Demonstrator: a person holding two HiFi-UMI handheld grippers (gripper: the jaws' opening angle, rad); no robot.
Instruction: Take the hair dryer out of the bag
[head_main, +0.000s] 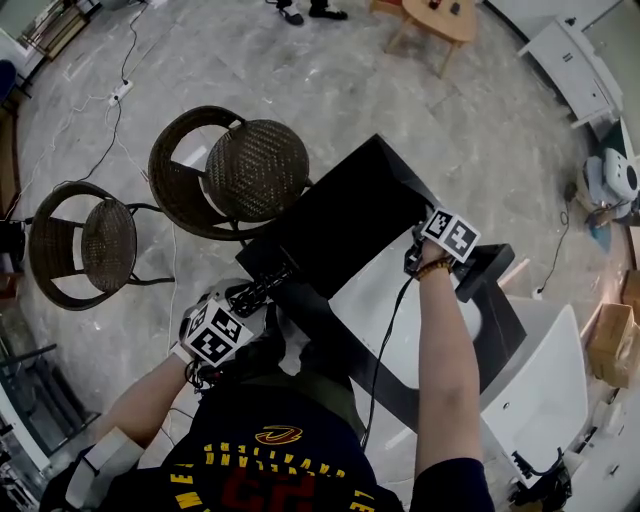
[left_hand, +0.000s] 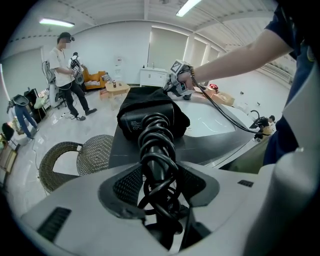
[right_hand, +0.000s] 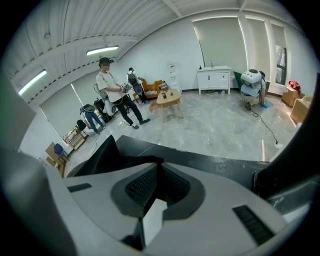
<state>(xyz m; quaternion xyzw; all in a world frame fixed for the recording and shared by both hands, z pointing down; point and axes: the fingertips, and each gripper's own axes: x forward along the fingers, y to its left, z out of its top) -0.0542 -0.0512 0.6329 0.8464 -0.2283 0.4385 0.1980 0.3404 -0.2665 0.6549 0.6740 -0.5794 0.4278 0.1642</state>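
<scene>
I see the hair dryer (left_hand: 152, 132) partly out of the black bag (head_main: 345, 215), at the center of the head view. Its handle, wrapped in a coiled black cord (left_hand: 162, 172), is clear of the bag's mouth. The head end still sits inside the fabric, in my judgement.

My left gripper (left_hand: 157, 182) has its fingers clamped on that wrapped handle, at the lower left of the head view. My right gripper (right_hand: 157, 187) has its fingers pressed together on a fold of the bag at the far end, right of center in the head view.

What is left, I judge, is drawing the head free of the bag.

A small white-print label (left_hand: 131, 123) shows on the dryer body, but I cannot read it. Yellow and red print on my shirt (head_main: 270, 465), at the bottom of the head view, is also not legible.
</scene>
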